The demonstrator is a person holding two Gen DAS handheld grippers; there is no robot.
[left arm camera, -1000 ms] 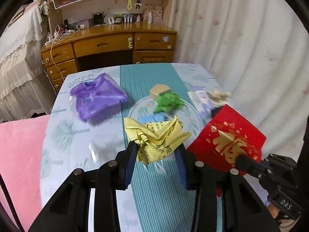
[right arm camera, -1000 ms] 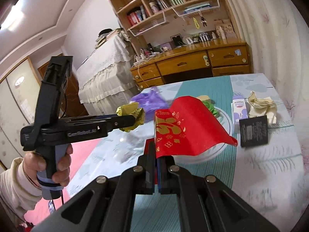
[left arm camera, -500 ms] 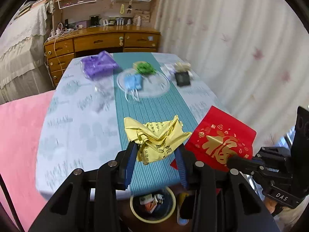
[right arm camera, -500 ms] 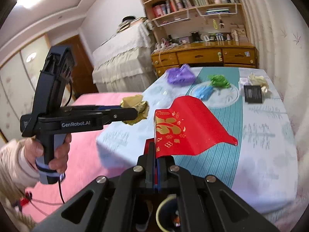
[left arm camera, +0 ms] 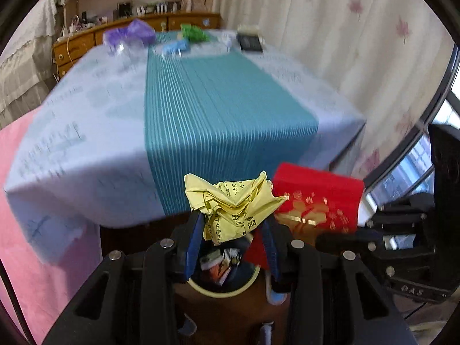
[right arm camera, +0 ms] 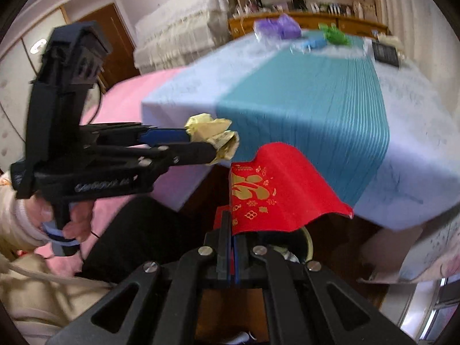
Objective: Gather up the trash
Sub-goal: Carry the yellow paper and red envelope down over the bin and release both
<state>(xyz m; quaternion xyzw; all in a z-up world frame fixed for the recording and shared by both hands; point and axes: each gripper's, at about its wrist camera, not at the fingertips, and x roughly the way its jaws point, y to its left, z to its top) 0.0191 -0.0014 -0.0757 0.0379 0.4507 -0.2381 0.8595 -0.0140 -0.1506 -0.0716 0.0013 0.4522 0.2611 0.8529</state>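
Bedroom surface (left arm camera: 230,109) has wrappers left; your left hand-held gripper (left arm camera: 233,230) clamps yellow paper (left arm camera: 233,204), right hand-held gripper (right arm camera: 231,230) pinches red envelope (right arm camera: 276,189), above the bin (left arm camera: 221,287).

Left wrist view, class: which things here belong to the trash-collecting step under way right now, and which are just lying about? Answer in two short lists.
In the job:
- crumpled yellow paper, clamped in the left gripper
- red envelope, pinched in the right gripper
- bin on the floor below, already holding scraps

Lying about on the table:
- purple bag
- green wrapper
- blue mask
- black packet
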